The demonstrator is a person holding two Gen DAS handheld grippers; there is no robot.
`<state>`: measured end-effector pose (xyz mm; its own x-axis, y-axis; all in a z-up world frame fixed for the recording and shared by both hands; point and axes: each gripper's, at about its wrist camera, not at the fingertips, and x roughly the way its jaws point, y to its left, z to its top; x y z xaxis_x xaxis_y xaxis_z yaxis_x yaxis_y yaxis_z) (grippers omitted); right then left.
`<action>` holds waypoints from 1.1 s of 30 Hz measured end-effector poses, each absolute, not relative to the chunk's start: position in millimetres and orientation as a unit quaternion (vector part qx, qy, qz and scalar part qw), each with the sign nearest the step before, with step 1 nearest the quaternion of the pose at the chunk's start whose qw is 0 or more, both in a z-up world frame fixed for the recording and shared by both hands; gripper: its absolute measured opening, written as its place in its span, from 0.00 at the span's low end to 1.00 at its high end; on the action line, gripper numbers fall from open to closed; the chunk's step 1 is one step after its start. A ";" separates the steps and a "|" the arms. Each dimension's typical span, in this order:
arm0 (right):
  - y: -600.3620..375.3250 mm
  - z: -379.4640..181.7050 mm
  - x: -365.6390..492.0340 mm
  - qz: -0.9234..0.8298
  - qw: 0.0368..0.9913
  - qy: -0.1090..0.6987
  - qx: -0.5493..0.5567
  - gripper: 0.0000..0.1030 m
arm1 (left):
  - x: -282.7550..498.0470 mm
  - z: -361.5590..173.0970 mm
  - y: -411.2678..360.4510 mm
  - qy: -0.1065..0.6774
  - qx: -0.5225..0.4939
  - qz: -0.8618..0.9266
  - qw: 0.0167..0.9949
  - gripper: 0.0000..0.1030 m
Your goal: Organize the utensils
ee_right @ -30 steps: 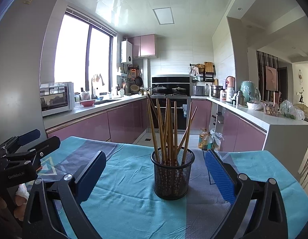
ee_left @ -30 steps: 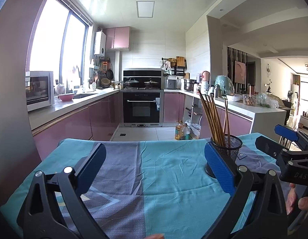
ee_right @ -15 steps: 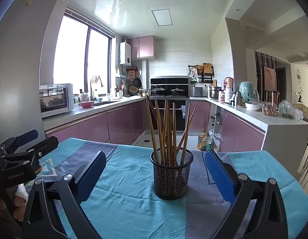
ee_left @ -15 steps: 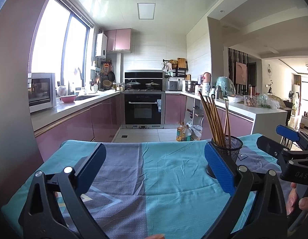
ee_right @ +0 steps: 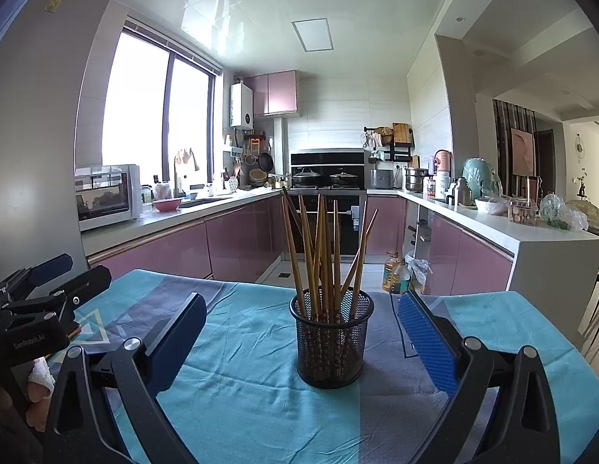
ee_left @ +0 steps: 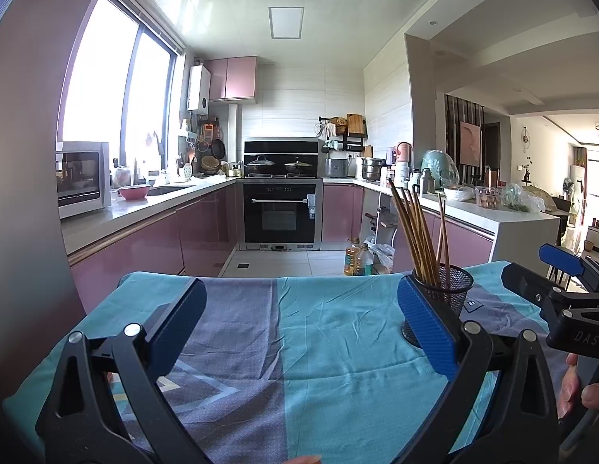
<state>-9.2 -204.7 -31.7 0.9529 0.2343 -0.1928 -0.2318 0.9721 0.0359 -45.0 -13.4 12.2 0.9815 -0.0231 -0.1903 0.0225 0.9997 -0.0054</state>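
Wooden utensils: a bundle of chopsticks (ee_right: 324, 255) stands in a black mesh holder (ee_right: 331, 342) on the worktop (ee_right: 260, 406), which is covered by a teal and grey cloth.
Holder position: dead ahead of the right gripper (ee_right: 301, 342) at 12 o'clock, seen between its two blue pads; from the left wrist view the holder (ee_left: 448, 301) sits off at about 2 o'clock, partly hidden behind that gripper's right pad.
Long axis: the chopsticks run near vertical, tips up and butts down in the mesh. They fan out, most leaning slightly toward 11 o'clock and one or two toward 1 o'clock.
Right jaws: spread wide, holding nothing, with the holder apart from both pads.
Left jaws: the left gripper (ee_left: 299, 328) is likewise spread wide and holding nothing, with only bare cloth between the pads.
Step in hand: my reading is that the utensils are already gathered and the grippers are standing off, so the task looks nearly or fully done. No loose utensil shows on the cloth in either view.
Doing it well: if a stick needs straightening, I would come in from above along its axis and pinch one shaft below the tip, not sweep sideways.
Risk: the holder looks light and top-heavy, so a side knock from a pad could tip it and spill the bundle.
Kitchen behind: pink cabinets and an oven (ee_right: 326, 212), well apart from the work.
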 end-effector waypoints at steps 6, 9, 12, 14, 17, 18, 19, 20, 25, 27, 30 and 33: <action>-205.3 -30.9 -10.3 0.117 0.988 0.096 0.007 0.94 | -45.1 13.0 -13.2 0.095 -0.004 -0.011 0.995 0.95; -205.4 -30.8 -10.2 0.117 0.988 0.096 0.007 0.94 | -45.3 13.0 -13.9 0.095 -0.003 -0.010 0.995 0.95; -206.2 -29.6 -10.8 0.116 0.989 0.094 0.008 0.94 | -45.3 12.9 -14.1 0.095 -0.003 -0.010 0.995 0.95; -206.4 -29.0 -11.5 0.115 0.989 0.092 0.008 0.94 | -45.4 12.7 -14.2 0.095 -0.004 -0.009 0.995 0.95; -206.7 -28.1 -11.4 0.115 0.989 0.092 0.008 0.94 | -45.6 12.9 -14.7 0.096 -0.004 -0.008 0.995 0.95; -206.5 -28.2 -11.0 0.115 0.989 0.093 0.008 0.94 | -45.9 13.3 -14.7 0.096 -0.005 -0.008 0.995 0.95; -206.6 -28.2 -11.0 0.115 0.989 0.093 0.008 0.94 | -45.9 13.3 -14.8 0.096 -0.005 -0.008 0.995 0.95; -206.5 -28.3 -11.0 0.115 0.989 0.092 0.008 0.94 | -46.1 13.2 -15.0 0.095 -0.005 -0.008 0.995 0.95; -206.4 -28.4 -9.9 0.116 0.989 0.094 0.008 0.94 | -46.9 13.1 -15.2 0.095 -0.005 -0.007 0.995 0.95; -206.5 -28.7 -9.6 0.117 0.989 0.094 0.010 0.94 | -47.0 13.1 -15.2 0.095 -0.005 -0.008 0.995 0.95; -206.6 -30.1 -7.6 0.117 0.988 0.096 0.011 0.94 | -46.6 12.7 -16.1 0.095 -0.004 -0.008 0.995 0.95; -206.6 -30.8 -7.1 0.117 0.988 0.096 0.011 0.94 | -46.1 12.8 -16.7 0.095 -0.003 -0.008 0.995 0.95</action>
